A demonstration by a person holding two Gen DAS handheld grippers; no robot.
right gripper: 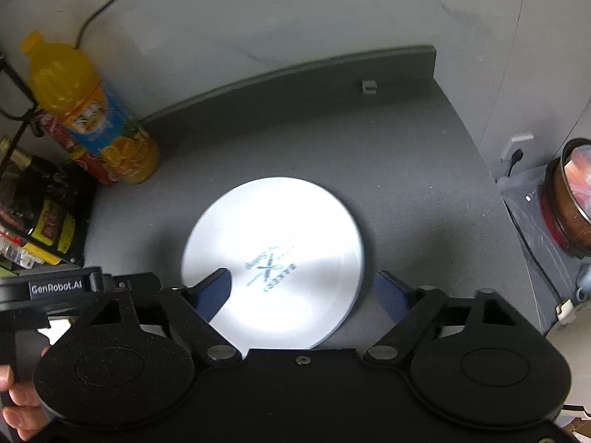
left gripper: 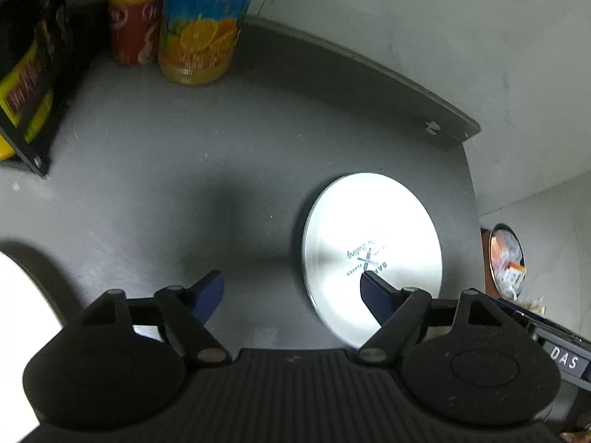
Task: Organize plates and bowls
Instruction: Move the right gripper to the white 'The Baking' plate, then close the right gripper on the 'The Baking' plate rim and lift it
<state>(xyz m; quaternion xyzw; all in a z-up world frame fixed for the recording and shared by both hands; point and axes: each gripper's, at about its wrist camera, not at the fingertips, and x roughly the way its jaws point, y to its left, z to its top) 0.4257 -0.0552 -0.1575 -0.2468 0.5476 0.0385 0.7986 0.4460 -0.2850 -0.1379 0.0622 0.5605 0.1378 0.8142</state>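
Plate (right gripper: 273, 254) lies flat on the dark desk (right gripper: 406, 170), near its right edge. Your right tongs (right gripper: 306, 288) stand released, one finger over the plate and one just off its rim; your left tongs (left gripper: 291, 291) are also released, right finger above the plate's left part. Risk: a flat plate gives little lip, so a closing finger may skid over the face and push it toward the edge. Further back, the juice bottle (right gripper: 99, 118) and red can (left gripper: 133, 26) could be knocked by a wide swing.

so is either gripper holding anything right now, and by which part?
Nothing is held. The left gripper and right gripper are both open above the white plate, which lies flat on the grey table; no pad presses on it.
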